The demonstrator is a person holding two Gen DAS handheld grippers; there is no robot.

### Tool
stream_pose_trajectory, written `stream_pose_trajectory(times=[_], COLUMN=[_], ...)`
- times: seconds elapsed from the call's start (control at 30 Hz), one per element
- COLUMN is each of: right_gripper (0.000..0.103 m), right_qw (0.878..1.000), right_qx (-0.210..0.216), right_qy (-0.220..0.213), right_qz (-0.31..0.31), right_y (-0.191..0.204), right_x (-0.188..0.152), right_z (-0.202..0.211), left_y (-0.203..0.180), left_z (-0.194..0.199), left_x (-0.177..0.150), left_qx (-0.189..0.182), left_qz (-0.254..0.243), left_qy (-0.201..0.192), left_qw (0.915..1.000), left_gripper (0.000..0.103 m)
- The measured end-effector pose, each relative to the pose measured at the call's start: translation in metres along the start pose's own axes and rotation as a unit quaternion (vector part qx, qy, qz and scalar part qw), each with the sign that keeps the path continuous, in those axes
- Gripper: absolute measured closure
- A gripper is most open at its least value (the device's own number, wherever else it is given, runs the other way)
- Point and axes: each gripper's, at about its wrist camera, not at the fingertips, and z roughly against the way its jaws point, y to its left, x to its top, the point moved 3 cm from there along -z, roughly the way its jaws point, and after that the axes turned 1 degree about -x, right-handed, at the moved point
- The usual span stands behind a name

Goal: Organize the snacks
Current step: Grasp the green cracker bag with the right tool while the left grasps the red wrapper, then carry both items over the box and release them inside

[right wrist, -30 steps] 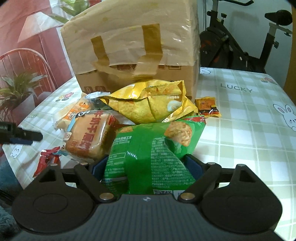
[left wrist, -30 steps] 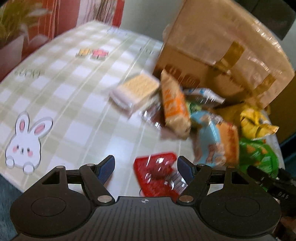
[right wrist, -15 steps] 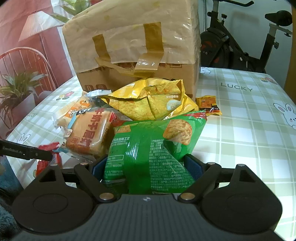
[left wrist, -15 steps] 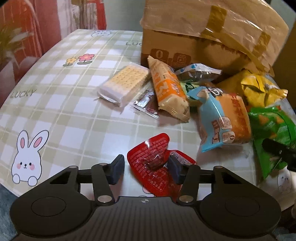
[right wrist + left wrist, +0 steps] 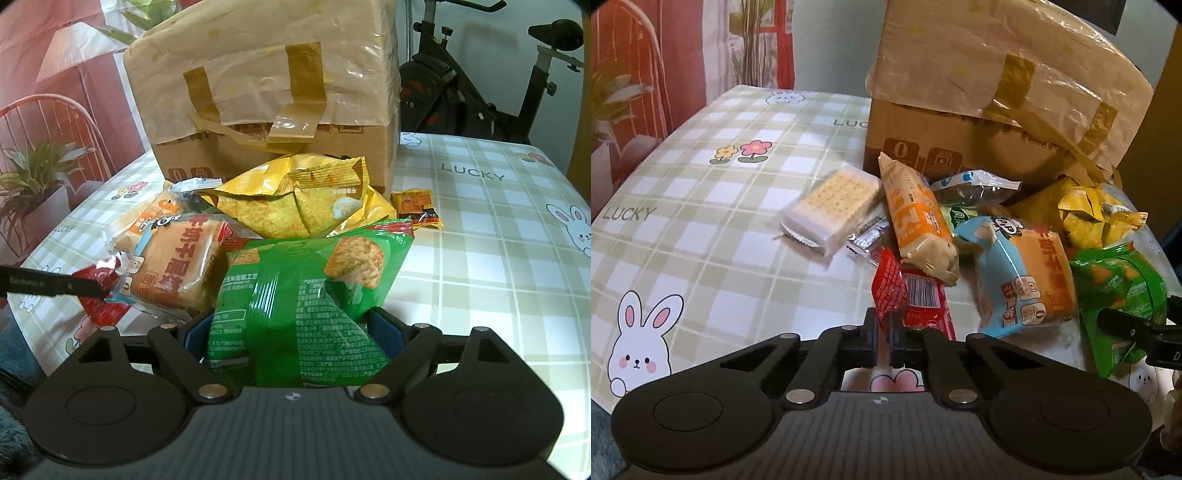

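From the left wrist view we see our left gripper (image 5: 883, 325) with its jaws drawn together on the near edge of a red packet (image 5: 908, 295); the jaws have just been closing, and the packet's crumpled wrapper stands up between the pads. The packet sits at the near edge of the table (image 5: 701, 221), which wears a green checked cloth with rabbits and flowers. Beyond it lies the snack pile: a clear pack of crackers (image 5: 833, 208) to the left, a small silver sachet (image 5: 868, 240) just beside it, an orange bar (image 5: 916, 221) leaning across, a blue-and-orange cake pack (image 5: 1027, 277), a green bag (image 5: 1119, 291) and a yellow bag (image 5: 1097, 218) to the right. A taped cardboard box (image 5: 979, 122) stands behind them all. The tip of our right gripper (image 5: 1137, 328) shows at the right edge, against the green bag.

From the right wrist view our right gripper (image 5: 291, 332) stands wide, its blue pads on either side of the green bag (image 5: 306, 288) and pressing its sides. The yellow bag (image 5: 295, 199) rests behind it, against the box (image 5: 258, 92). The cake pack (image 5: 177, 266) lies to the left, touching the green bag. A small orange packet (image 5: 417, 206) sits apart to the right. At the far left the left gripper's finger (image 5: 51, 286) reaches the red packet (image 5: 99, 291).
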Motion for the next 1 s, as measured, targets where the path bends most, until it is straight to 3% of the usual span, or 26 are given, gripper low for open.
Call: stream_pose_trajectory(times=[0.23, 0.47, 1.0], right_gripper=[0.015, 0.016, 0.020], right_qw=[1.000, 1.000, 1.000], right_qx=[0.000, -0.002, 0.005], right_qy=[0.000, 0.003, 0.013], right_qz=[-0.003, -0.005, -0.017], right_y=[0.000, 0.000, 0.002], right_x=[0.000, 0.000, -0.003], right_z=[0.000, -0.001, 0.023], left_y=[0.004, 0.003, 0.015], left_z=[-0.007, 0.009, 0.047], left_x=[-0.001, 0.005, 0.021], left_qx=[0.000, -0.001, 0.003], left_qz=[-0.002, -0.012, 0.019], left_qy=[-0.002, -0.041, -0.117], left_qw=[1.0000, 0.9991, 0.9929], left_gripper=[0.097, 0.099, 0.099])
